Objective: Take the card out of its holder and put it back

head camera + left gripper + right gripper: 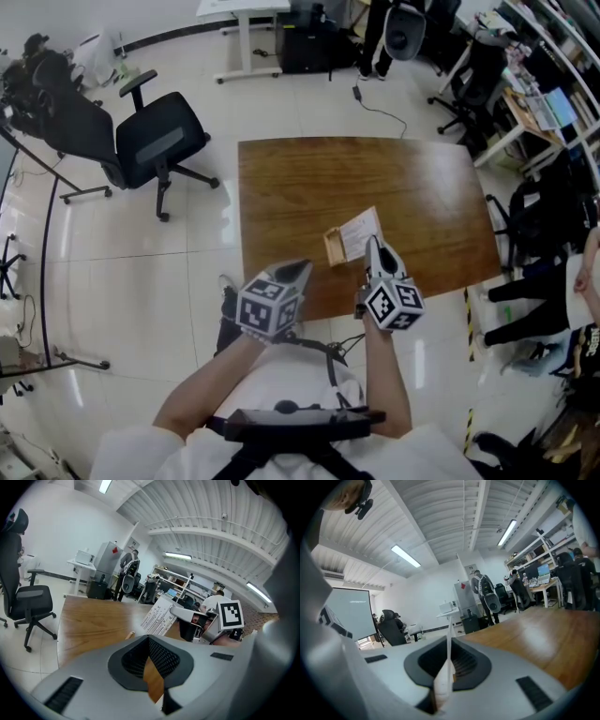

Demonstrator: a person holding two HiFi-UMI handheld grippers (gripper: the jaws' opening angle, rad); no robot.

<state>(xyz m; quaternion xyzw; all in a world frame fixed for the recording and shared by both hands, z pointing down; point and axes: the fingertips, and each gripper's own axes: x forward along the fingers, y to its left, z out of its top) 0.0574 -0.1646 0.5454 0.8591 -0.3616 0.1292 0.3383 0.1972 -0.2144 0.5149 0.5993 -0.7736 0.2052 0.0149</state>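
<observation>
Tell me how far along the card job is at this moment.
Done: the card looks lifted out of the wooden holder. In hand: the right gripper is shut on the card's edge, beside the holder; the left gripper holds nothing. Left: slotting the card back into the holder and letting go.

A wooden tabletop stands on a glossy white floor. A black office chair sits to its left, a white desk beyond.

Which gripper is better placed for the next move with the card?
Right. The right gripper clamps the card, just beside the holder; the left gripper is empty at the table's near edge.
</observation>
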